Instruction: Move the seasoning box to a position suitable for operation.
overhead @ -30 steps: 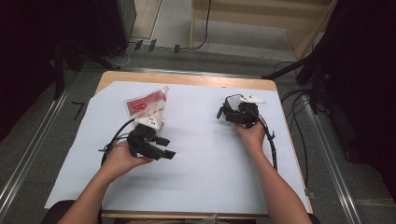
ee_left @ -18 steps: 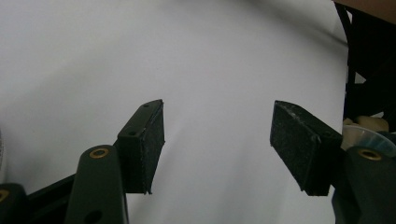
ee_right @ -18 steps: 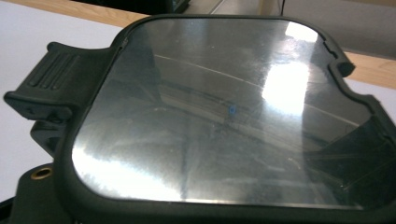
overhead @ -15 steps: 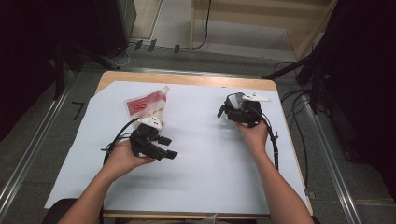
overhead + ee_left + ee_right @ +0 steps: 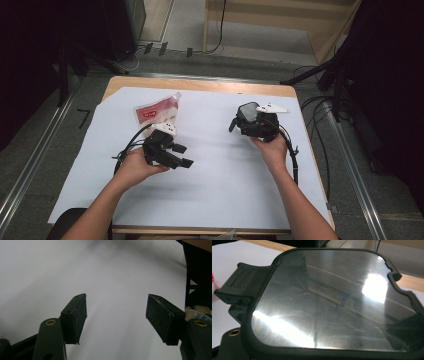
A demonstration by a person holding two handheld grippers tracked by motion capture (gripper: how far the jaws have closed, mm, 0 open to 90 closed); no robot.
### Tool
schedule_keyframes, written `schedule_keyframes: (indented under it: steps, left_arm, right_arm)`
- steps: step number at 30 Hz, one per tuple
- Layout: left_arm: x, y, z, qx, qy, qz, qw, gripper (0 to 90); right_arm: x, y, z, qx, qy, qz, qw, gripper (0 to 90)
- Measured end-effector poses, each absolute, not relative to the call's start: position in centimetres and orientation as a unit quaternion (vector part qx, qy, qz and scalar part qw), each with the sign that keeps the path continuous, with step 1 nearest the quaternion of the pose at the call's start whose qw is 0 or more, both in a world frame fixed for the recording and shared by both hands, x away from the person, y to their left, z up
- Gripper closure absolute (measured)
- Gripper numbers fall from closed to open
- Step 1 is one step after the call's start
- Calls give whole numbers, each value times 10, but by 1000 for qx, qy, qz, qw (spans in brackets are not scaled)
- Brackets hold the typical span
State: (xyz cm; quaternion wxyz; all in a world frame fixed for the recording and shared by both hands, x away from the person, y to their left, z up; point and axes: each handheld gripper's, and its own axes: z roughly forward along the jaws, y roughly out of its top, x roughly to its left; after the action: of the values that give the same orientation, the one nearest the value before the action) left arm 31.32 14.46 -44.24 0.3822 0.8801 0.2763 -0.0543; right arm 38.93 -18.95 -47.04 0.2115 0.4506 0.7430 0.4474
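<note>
Raised slightly, right gripper (image 5: 248, 120) grips a lid (image 5: 329, 300); left gripper (image 5: 182, 155), fingers (image 5: 75, 317) widening, empty; pouch (image 5: 155, 111) lies free.

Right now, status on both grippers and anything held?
Left gripper open, jaws just opening, nothing between. Right gripper shut on black-framed panel. Red pouch beyond left gripper, not in the way.

That lid (image 5: 332, 300) is glossy glass in a matt black plastic rim; white paper sheet (image 5: 220, 190) is smooth, the pouch (image 5: 155, 111) shiny plastic.
</note>
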Motion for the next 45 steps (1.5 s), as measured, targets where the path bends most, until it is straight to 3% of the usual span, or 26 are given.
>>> schedule_keyframes:
  steps: [45]
  left_arm:
    - [326, 133, -442, 879, 265, -62, 391, 368]
  right_arm:
    - [322, -132, -487, 377, 801, 441, 148, 154]
